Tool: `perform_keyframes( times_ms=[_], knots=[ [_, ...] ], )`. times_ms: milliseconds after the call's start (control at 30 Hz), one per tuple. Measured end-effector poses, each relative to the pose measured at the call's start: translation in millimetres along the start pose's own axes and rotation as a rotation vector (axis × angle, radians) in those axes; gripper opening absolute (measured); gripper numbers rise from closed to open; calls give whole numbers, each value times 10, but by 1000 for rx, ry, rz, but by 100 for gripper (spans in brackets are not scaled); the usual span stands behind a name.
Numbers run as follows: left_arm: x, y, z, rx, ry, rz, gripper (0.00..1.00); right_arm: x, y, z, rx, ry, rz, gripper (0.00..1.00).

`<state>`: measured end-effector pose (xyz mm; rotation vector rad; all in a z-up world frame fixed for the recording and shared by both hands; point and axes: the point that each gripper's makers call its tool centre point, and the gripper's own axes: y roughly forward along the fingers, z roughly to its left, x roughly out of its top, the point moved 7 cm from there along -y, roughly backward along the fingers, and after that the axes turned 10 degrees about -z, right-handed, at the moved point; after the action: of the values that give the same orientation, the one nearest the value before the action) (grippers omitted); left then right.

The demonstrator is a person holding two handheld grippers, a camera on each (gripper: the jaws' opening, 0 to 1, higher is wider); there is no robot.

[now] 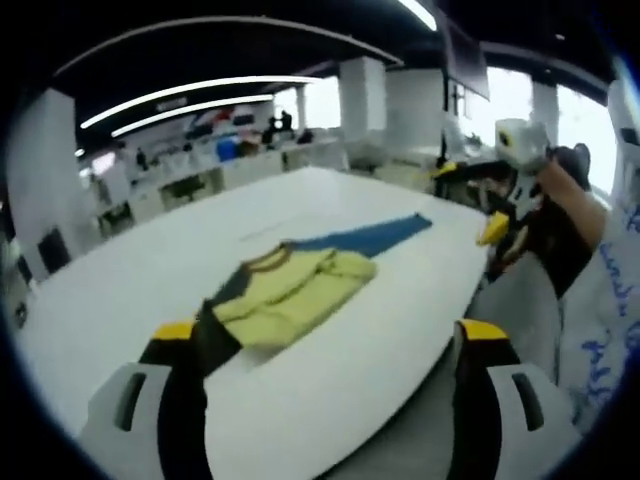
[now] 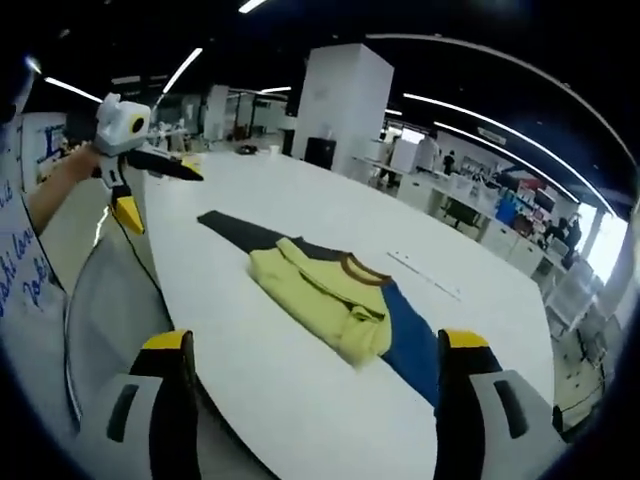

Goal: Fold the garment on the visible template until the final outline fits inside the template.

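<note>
A folded yellow garment [image 1: 295, 285] with a brown collar lies near the middle of the white table [image 1: 120, 290]. It rests on a flat template strip, blue [image 1: 372, 238] at one end and dark [image 1: 215, 322] at the other. My left gripper [image 1: 328, 338] hovers open in front of it, over the table's near edge, holding nothing. In the right gripper view the same garment [image 2: 320, 290] covers the strip between its dark end [image 2: 238, 232] and its blue end [image 2: 412, 342]. My right gripper [image 2: 315, 345] is open and empty. The left gripper [image 2: 158, 192] is held up at the far left, off the table's end.
The right gripper [image 1: 497, 232], in a person's hand, hangs beyond the table's right edge. A white sleeve with blue writing [image 1: 600, 330] is close by. The curved table edge [image 2: 130, 250] runs beside a grey floor. Office desks [image 1: 230, 165] and white pillars [image 2: 340, 100] stand behind.
</note>
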<state>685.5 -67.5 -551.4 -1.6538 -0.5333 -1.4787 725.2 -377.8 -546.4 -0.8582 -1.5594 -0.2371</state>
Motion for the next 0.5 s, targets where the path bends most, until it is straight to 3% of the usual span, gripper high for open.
perform_keyframes(
  times_ms=[133,267,367,500],
  knots=[
    [-76,-7,-168,2,-26,27,100,-61,-112,8,4,9,-9,100],
    [-71,-29,-290,38,-48,-1,100,-148,-202,-19,7,28,-16,100],
    [-82,-27,-357,62,-40,-16,100,-215,-237,-1,48,14,0,100],
    [-126,-46,-415,94,-45,11,100,-274,-230,-3,69,21,14,100]
  ],
)
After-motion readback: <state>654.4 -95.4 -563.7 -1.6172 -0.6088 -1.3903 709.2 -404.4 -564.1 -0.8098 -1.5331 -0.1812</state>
